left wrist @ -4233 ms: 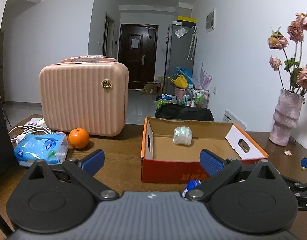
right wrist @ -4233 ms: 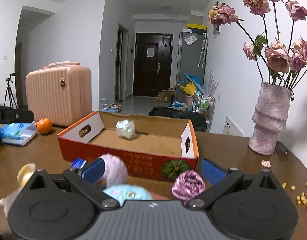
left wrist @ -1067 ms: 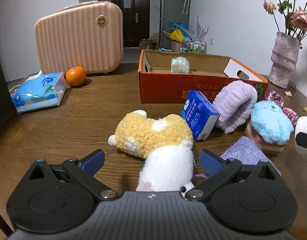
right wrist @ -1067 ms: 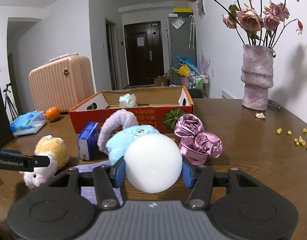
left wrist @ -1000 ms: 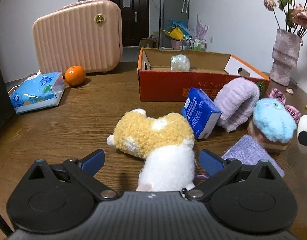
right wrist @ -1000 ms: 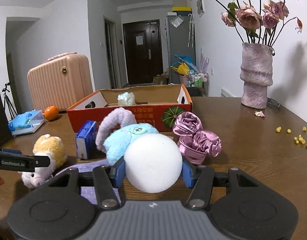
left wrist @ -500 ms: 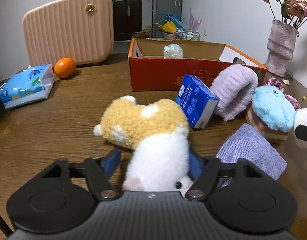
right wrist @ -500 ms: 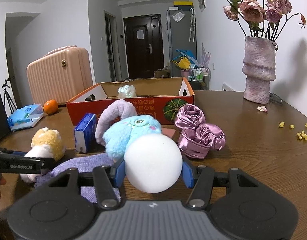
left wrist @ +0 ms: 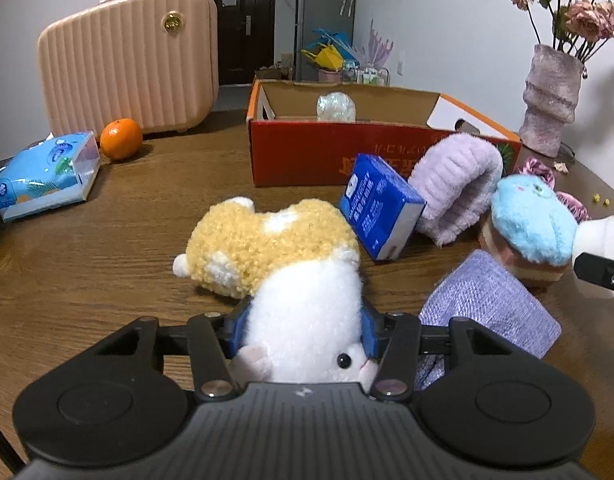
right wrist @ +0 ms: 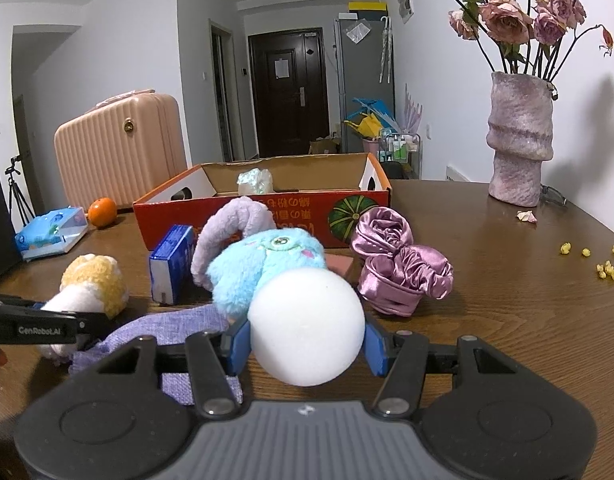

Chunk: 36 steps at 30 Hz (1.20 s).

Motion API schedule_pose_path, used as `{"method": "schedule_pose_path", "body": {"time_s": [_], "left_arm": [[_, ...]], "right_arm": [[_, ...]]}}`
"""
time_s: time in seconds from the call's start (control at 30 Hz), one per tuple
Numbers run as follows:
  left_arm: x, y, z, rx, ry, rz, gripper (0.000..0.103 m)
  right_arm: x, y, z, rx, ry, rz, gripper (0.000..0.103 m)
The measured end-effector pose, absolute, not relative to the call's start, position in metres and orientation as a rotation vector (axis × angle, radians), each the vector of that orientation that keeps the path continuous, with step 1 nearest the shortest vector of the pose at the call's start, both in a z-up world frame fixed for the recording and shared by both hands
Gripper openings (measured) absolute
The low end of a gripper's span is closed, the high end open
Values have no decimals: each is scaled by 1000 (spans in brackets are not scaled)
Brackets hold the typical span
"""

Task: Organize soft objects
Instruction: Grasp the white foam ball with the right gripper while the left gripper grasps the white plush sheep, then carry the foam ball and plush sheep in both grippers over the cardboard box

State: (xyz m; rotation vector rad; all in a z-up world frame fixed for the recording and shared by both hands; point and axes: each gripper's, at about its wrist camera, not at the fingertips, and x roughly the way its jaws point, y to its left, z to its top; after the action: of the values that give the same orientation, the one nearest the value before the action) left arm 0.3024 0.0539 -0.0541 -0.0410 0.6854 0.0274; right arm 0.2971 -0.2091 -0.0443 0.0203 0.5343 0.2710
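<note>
Yellow-white plush toy [left wrist: 275,256], white ball [right wrist: 307,326]

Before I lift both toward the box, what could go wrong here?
The left hand-held gripper is closing on the yellow-and-white plush only at its white end, so the body may sag or slip. It could also drag the purple cloth lying beside it. The white ball in the right hand-held gripper is round and might squirt out if bumped on the red box wall.

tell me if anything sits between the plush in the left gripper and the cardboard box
Yes. The left gripper is closing its jaws on the yellow and white plush. Between it and the cardboard box, slightly right, a blue carton leans on a lilac headband. Lifted over these, nothing visible blocks it.
</note>
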Motion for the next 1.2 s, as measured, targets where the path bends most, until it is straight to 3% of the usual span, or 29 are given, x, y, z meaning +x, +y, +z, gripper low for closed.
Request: {"method": "schedule_pose_path", "body": {"time_s": [1.2], "left_arm": [[254, 10, -6, -42, 442, 27, 52]], "right_arm": [[283, -209, -28, 32, 393, 272, 55]]}}
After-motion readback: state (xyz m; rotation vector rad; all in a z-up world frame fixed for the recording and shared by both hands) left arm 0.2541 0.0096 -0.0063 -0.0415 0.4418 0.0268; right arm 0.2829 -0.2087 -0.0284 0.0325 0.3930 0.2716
